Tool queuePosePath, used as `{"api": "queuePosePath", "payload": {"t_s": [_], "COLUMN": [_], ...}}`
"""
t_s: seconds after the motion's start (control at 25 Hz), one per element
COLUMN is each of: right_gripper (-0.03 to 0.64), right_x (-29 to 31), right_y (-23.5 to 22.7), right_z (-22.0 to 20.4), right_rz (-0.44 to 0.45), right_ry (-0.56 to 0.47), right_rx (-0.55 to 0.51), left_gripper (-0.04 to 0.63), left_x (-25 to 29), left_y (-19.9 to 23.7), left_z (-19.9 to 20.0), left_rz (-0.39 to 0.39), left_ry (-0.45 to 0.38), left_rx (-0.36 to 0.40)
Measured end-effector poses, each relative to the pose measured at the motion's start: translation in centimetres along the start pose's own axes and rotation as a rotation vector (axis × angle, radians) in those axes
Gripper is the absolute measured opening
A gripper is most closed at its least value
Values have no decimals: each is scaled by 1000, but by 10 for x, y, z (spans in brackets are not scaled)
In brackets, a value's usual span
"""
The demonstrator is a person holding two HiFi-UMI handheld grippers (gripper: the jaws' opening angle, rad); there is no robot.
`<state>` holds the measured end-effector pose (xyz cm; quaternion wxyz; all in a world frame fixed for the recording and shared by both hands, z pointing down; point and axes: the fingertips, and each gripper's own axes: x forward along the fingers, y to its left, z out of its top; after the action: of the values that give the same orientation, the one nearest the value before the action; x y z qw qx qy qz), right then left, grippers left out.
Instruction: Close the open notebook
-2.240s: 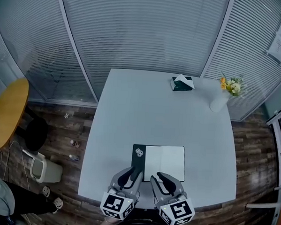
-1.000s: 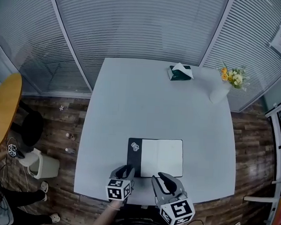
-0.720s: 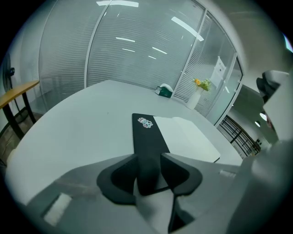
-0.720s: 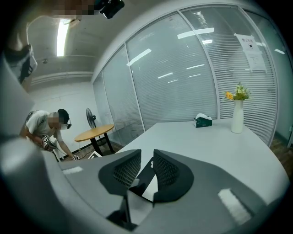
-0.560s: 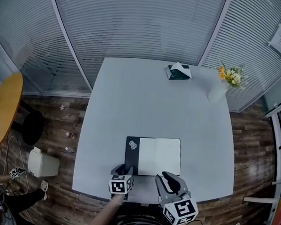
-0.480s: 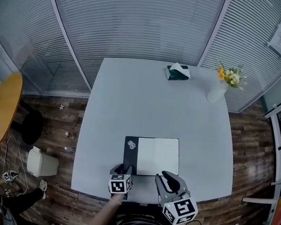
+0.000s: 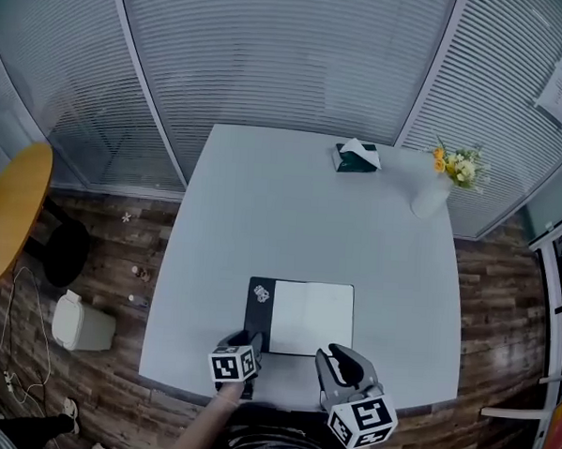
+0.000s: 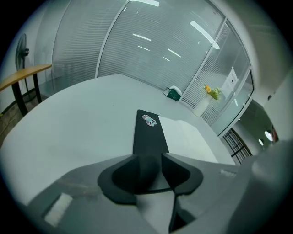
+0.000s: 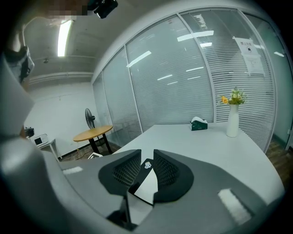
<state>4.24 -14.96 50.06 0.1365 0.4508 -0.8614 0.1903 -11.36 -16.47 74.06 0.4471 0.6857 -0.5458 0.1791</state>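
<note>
Two jaws of the left gripper (image 8: 149,157), now wider, have dropped astride the open black-covered notebook's (image 7: 300,316) cover edge; right gripper (image 7: 340,356) gapes empty.

The notebook (image 7: 300,317) lies on the surface (image 7: 291,219) close to my edge. My left gripper (image 7: 245,343) is at its near left corner, my right gripper (image 7: 338,361) at its near right corner. Far behind, to the right, stand the tissue box (image 7: 357,157) and, further right, the vase (image 7: 431,199).
</note>
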Motion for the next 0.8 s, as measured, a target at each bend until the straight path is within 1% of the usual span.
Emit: {"api": "queuePosePath", "payload": {"t_s": [0.2, 0.32, 0.44, 0.52, 0.68, 0.8], "right_gripper": [84, 83, 83, 84, 83, 84], "right_x": [-3, -3, -1, 1, 0, -2], "right_y": [1, 2, 1, 0, -3, -4], "right_z": [-1, -5, -4, -3, 0, 2], "right_rz": [-4, 2, 2, 1, -4, -19], "right_ry": [-9, 1, 3, -1, -6, -17], "right_rx": [16, 20, 21, 23, 23, 30], "left_gripper": [170, 177, 185, 186, 186, 164], "left_x": [1, 2, 4, 3, -5, -13], "left_y": [10, 9, 3, 4, 4, 3], "left_z": [0, -1, 0, 0, 7, 11], "left_rz": [59, 65, 47, 33, -27, -57], "left_ry": [-2, -3, 2, 1, -12, -24], "left_rx": [70, 70, 59, 24, -104, -129]}}
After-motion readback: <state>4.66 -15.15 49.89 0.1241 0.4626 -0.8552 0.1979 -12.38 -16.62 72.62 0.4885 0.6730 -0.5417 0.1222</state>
